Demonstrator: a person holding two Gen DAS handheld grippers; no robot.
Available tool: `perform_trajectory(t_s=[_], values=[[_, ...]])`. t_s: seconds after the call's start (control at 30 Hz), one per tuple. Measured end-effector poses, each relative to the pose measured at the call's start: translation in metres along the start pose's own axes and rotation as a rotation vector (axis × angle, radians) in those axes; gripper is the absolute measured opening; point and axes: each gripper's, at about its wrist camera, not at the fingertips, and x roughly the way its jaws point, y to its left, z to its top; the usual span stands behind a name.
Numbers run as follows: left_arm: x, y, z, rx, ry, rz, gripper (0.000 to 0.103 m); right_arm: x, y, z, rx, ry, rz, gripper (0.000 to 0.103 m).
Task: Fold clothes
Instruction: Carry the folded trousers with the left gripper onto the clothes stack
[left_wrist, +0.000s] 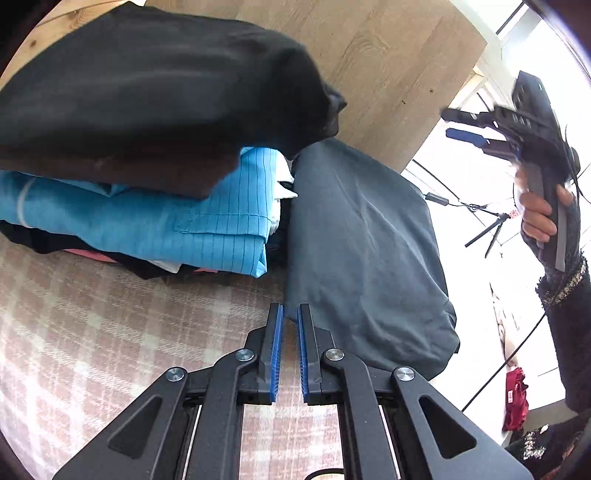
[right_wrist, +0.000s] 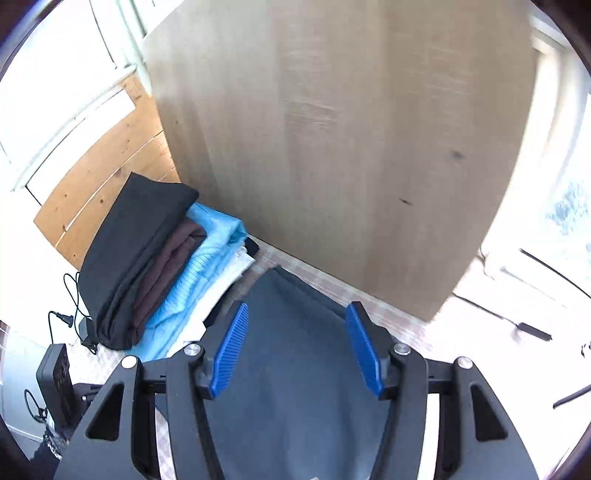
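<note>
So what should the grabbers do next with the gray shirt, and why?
Probably lower the right gripper onto the gray shirt and pinch an edge. Its jaws stand wide open above the cloth, holding nothing. The shirt lies loose beside the stack of folded clothes, and the left gripper is nearly closed and empty.

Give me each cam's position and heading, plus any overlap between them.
Left wrist: low over the plaid cover, facing the clothes stack and grey garment; shows its own nearly shut left gripper, plus the right gripper held up in the right hand.
Right wrist: above the grey garment, facing the wood panel; shows its open right gripper.
Shared: stack, grey garment, panel.
</note>
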Motion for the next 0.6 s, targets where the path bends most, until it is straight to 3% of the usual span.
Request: perform_trajectory(t_s=[0.1,0.2,0.27,0.4,0.5,0.6], values=[[-0.004,-0.025,0.002,0.073,0.023,-0.025,0.006,-0.027,-0.050,-0.043,0.117,0.039,-0.010,0.055],[0.009,-0.085,0.002,0.211,0.052,-0.099,0.006,-0.032,-0.092,-0.077,0.199,0.083,-0.084,0.055],[0.027,-0.129,0.005,0.301,0.084,-0.175,0.006,-0.025,-0.119,-0.089,0.266,0.106,-0.074,0.053],[0.084,-0.196,-0.003,0.454,0.168,-0.231,0.006,0.006,-0.147,-0.098,0.297,0.144,-0.062,0.037],[0.112,-0.211,-0.013,0.508,0.236,-0.197,0.006,0.029,-0.150,-0.096,0.290,0.162,-0.013,0.033],[0.119,-0.196,-0.022,0.497,0.289,-0.168,0.006,0.047,-0.142,-0.091,0.261,0.167,0.045,0.033]])
